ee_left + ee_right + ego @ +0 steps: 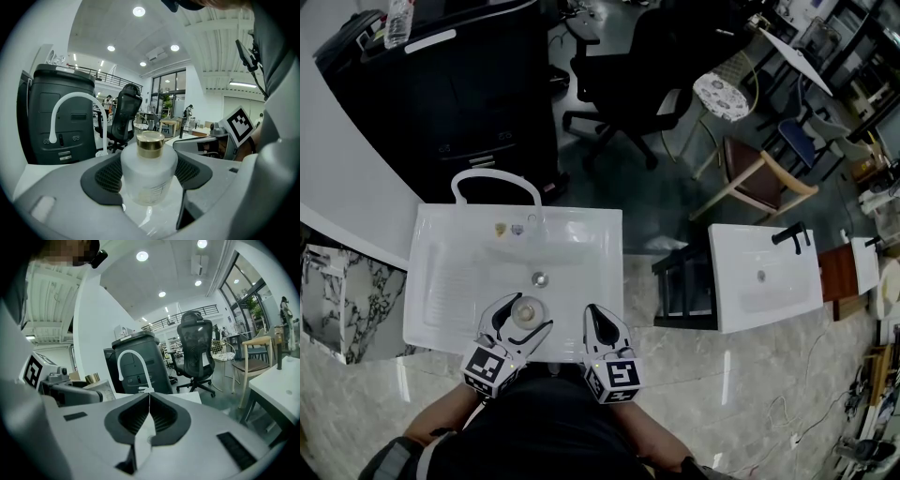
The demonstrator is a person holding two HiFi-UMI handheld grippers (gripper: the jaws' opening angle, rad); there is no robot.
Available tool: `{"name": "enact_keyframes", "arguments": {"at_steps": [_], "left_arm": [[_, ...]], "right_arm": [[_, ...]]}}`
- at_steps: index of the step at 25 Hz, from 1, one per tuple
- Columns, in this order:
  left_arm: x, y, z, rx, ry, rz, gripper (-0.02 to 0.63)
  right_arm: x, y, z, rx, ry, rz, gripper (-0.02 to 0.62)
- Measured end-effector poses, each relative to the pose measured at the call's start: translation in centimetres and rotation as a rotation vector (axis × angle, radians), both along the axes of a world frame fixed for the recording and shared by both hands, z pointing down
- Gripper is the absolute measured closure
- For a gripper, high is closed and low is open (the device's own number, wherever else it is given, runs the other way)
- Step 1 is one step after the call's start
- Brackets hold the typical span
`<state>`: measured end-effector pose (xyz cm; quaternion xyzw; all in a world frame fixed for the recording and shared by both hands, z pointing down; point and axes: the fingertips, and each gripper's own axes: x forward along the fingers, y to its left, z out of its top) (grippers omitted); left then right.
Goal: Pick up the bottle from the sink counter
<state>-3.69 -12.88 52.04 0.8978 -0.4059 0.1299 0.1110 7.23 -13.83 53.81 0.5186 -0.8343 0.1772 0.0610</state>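
A frosted white bottle [524,310] with a gold cap stands on the front rim of the white sink counter [441,272]. My left gripper [525,315] has its jaws on either side of it. In the left gripper view the bottle [149,173] fills the gap between the two dark pads [105,178], which press against its sides, so my left gripper [149,161] is shut on it. My right gripper [599,317] hangs just right of the bottle over the same rim, shut and holding nothing. Seen from the right gripper [149,401], the two jaws meet and the bottle's gold cap [92,378] shows at the left.
A white arched faucet [495,180] rises at the sink's far edge, with the drain [539,278] in the basin. A black cabinet [459,84] and an office chair [628,84] stand beyond. A second white sink [764,277] is to the right, across marble floor.
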Motion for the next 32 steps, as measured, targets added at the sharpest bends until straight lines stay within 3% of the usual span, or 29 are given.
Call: {"name": "enact_keyframes", "arguments": {"at_steps": [32], "left_arm": [[0.46, 0.32, 0.33, 0.002, 0.011, 0.002, 0.27]], "right_arm": [[-0.31, 0.34, -0.5, 0.032, 0.022, -0.037, 0.588]]}}
